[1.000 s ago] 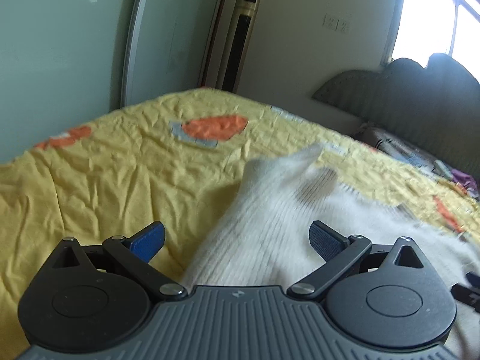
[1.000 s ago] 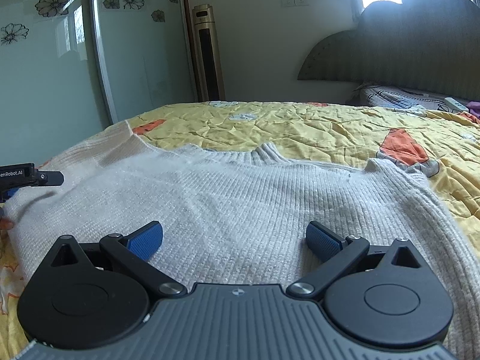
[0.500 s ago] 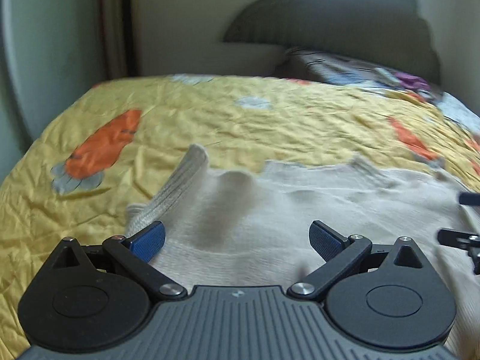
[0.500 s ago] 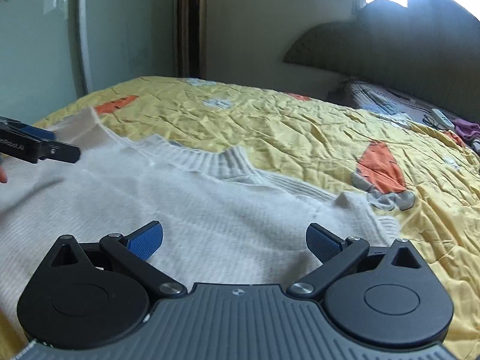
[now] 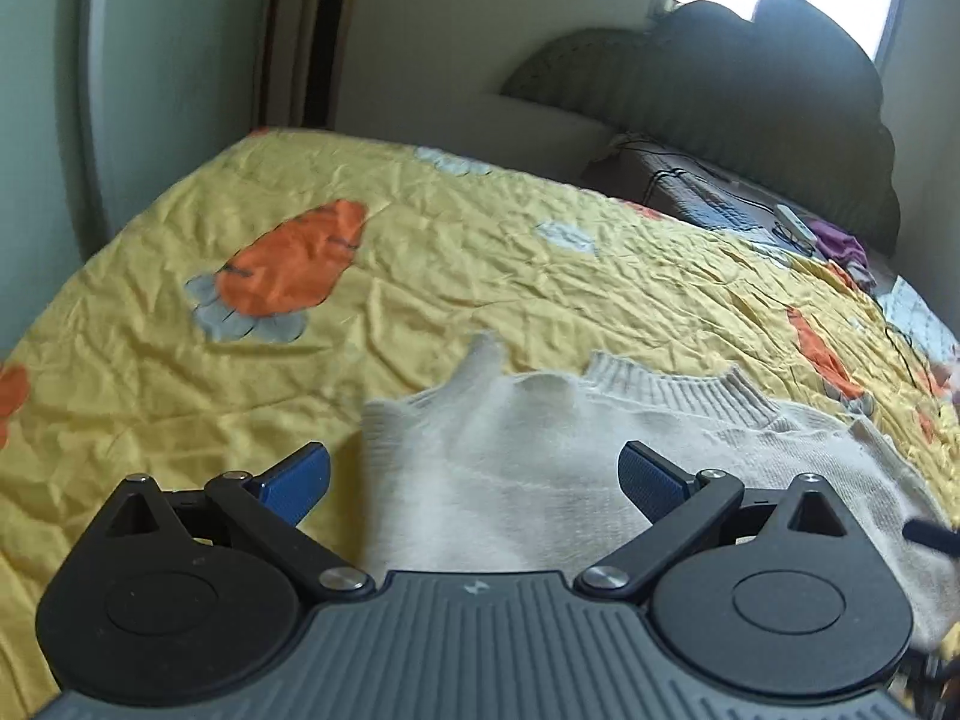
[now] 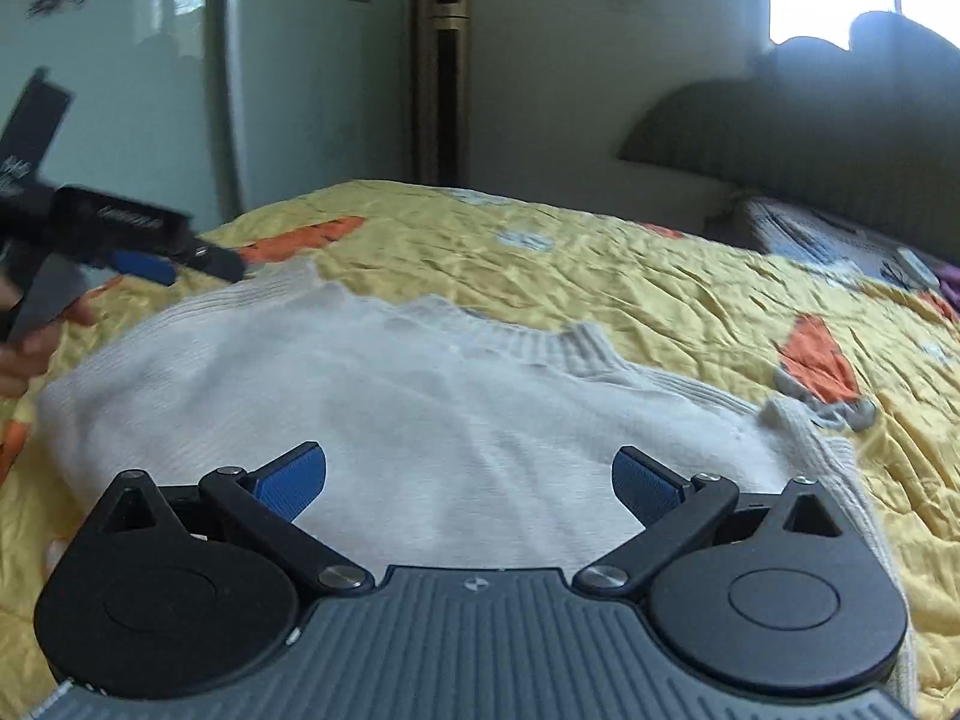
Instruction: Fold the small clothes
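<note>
A cream knitted sweater (image 6: 432, 420) lies spread on the yellow bedspread (image 6: 630, 276), its ribbed collar (image 6: 540, 342) toward the headboard. In the left wrist view the same sweater (image 5: 540, 474) fills the lower middle, with one corner poking up. My left gripper (image 5: 474, 480) hovers over the sweater's left part, open, blue pads wide apart, nothing between them. My right gripper (image 6: 468, 477) hangs open above the sweater's middle, holding nothing. The left gripper (image 6: 150, 249) also shows in the right wrist view, above the sweater's far left corner, held by a hand (image 6: 27, 354).
The yellow bedspread (image 5: 480, 252) carries orange carrot prints (image 5: 288, 264). A dark padded headboard (image 5: 750, 120) stands at the back, with a patterned pillow (image 5: 708, 198) and small items by it. A tall appliance (image 6: 447, 78) and glass wardrobe doors (image 6: 120, 90) line the far wall.
Both grippers have shifted and lifted over the sweater, staying open. The left gripper's view swung from the sleeve toward the collar; in the right view the left gripper rose higher.
</note>
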Available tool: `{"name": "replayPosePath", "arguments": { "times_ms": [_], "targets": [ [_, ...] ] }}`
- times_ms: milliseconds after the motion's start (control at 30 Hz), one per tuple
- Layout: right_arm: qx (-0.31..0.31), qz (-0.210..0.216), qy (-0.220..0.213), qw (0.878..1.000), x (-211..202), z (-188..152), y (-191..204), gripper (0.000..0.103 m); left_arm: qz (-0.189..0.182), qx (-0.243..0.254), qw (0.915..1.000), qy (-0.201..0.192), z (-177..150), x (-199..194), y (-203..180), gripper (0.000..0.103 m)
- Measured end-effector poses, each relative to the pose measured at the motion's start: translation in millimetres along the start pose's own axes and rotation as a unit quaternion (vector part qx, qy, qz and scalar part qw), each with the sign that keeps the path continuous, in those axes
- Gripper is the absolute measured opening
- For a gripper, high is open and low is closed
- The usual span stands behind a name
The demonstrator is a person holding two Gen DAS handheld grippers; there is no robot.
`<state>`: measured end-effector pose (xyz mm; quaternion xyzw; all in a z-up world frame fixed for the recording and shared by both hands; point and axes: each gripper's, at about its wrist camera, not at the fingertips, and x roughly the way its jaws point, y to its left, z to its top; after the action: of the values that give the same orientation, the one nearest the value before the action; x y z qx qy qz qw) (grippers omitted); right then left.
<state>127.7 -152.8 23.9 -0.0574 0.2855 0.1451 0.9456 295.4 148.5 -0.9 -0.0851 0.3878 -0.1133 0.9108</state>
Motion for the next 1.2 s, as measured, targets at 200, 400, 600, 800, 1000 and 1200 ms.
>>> {"name": "replayPosePath", "arguments": {
  "times_ms": [200,400,600,800,1000,1200],
  "targets": [
    [-0.160,0.031,-0.026,0.986,-18.4,-8.1,103.4,0.103,-0.074,-0.014,0.9962,0.044,-0.1,1.6,25.6,0.103],
    [-0.334,-0.029,-0.021,0.942,-3.1,-39.7,176.5,0.102,-0.115,-0.021,0.9891,0.089,0.6,30.5,30.3,0.103],
    [-0.400,-0.100,-0.025,0.911,24.7,-39.4,195.4,0.103,-0.141,-0.050,0.9810,0.124,3.4,60.5,35.5,0.103],
    [-0.411,-0.106,-0.041,0.905,57.0,-20.9,210.4,0.099,-0.161,-0.104,0.9745,0.117,12.8,74.9,40.3,0.101],
    [-0.418,-0.067,-0.030,0.905,75.2,-15.7,225.3,0.048,-0.109,-0.122,0.9781,0.129,16.9,76.5,44.8,0.028],
    [-0.413,-0.048,-0.054,0.908,68.6,-25.1,222.5,0.030,-0.105,-0.176,0.9724,0.112,14.9,65.5,47.8,0.023]
  ]
}}
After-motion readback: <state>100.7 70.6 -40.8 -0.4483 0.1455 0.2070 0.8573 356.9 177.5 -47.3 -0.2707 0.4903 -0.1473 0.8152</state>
